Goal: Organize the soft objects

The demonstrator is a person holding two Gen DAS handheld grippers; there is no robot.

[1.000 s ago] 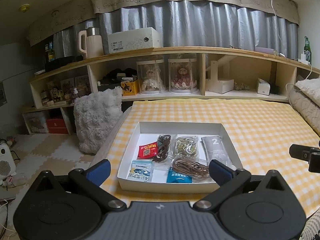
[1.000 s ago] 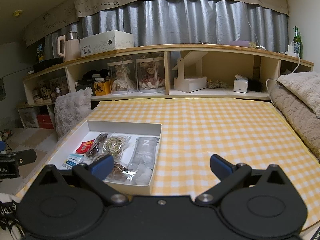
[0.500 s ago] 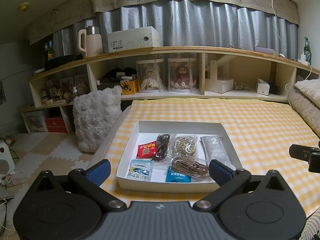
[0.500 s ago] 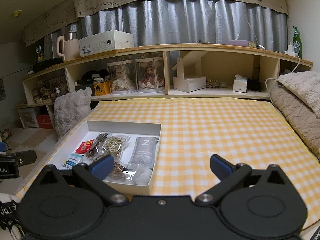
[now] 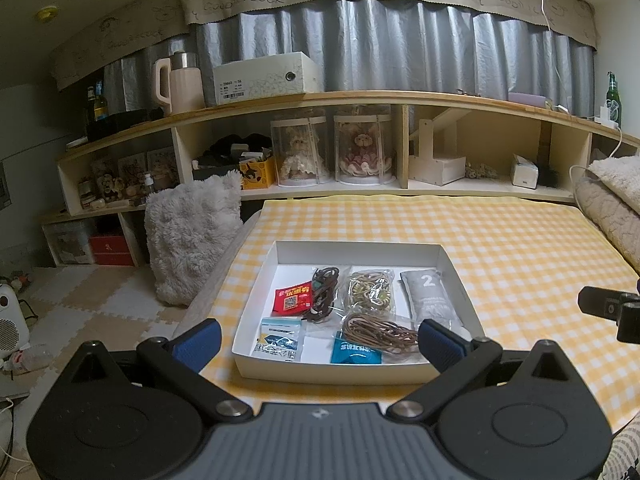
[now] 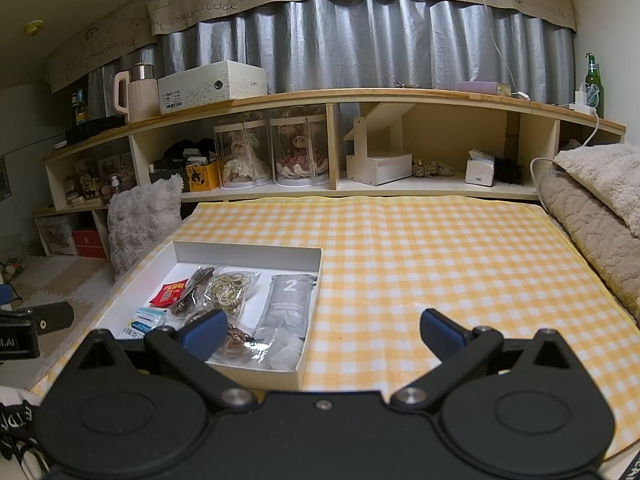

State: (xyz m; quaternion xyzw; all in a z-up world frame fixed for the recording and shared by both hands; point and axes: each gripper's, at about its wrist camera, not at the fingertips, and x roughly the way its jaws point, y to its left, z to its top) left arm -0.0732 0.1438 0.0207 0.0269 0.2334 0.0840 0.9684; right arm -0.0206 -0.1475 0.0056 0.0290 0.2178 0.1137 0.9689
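Note:
A shallow white box [image 5: 360, 248] [image 6: 248, 251] lies on the yellow checked cloth [image 5: 500, 248] [image 6: 440, 248]. Inside it are a red packet [image 5: 293, 298], a dark cord bundle [image 5: 323, 294], a clear bag of greenish bands [image 5: 370, 290], a grey pouch marked 2 [image 5: 430, 292] [image 6: 290, 300], a coil of brown cord [image 5: 380, 333], a blue sachet [image 5: 354, 354] and a white-blue sachet [image 5: 278, 342]. My left gripper [image 5: 318, 340] hovers open just before the box's near wall. My right gripper [image 6: 322, 330] is open over the box's right front corner and the cloth beside it.
A wooden shelf unit [image 5: 400, 100] with two doll cases [image 5: 332, 152], boxes and a kettle runs along the back. A fluffy grey cushion [image 5: 192, 236] leans at the bed's left side. Folded blankets [image 6: 592, 208] lie on the right. A small heater [image 5: 12, 320] stands on the floor.
The left view has shifted very slightly; the box sits a touch further left in it. Both grippers stay open and nothing in the box has moved.

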